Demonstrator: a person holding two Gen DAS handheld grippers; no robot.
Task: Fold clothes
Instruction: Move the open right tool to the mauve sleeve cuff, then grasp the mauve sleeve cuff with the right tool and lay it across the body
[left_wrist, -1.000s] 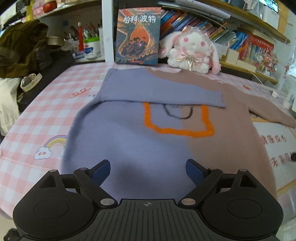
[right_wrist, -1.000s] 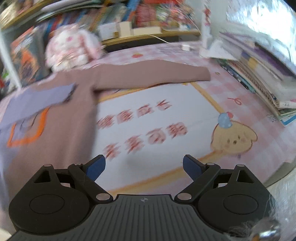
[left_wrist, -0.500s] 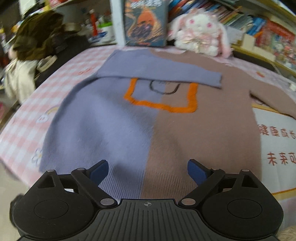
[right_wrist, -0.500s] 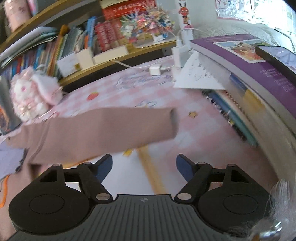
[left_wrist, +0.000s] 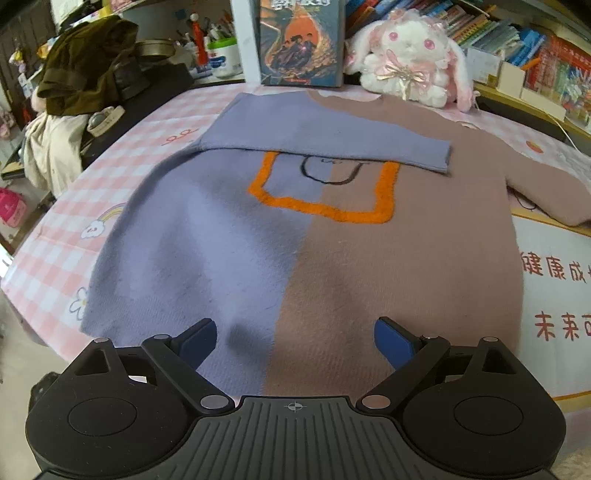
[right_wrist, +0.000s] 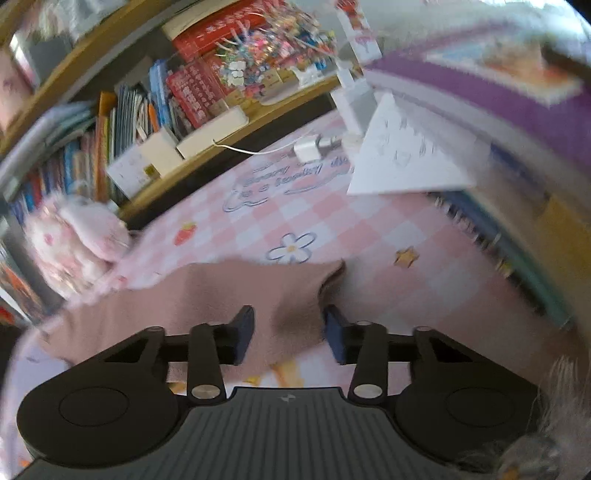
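A sweater (left_wrist: 295, 236), half lavender and half mauve with an orange square outline, lies flat on the pink checked table cover (left_wrist: 55, 258). Its lavender sleeve (left_wrist: 325, 136) is folded across the chest. My left gripper (left_wrist: 295, 341) is open and empty above the hem. The mauve sleeve (right_wrist: 236, 291) stretches out to the right. My right gripper (right_wrist: 288, 332) is around the sleeve's cuff end, jaws partly closed with the cloth between them, a gap still showing at each pad.
A plush rabbit (left_wrist: 410, 62) and an upright book (left_wrist: 301, 40) stand behind the collar. Dark clothes (left_wrist: 88, 70) are piled at the left. Stacked books (right_wrist: 517, 155), a charger (right_wrist: 308, 149) and a bookshelf (right_wrist: 184, 110) border the right side.
My right gripper has moved onto the mauve sleeve's cuff and its jaws have narrowed around it. My left gripper has drawn back toward the hem and stayed open.
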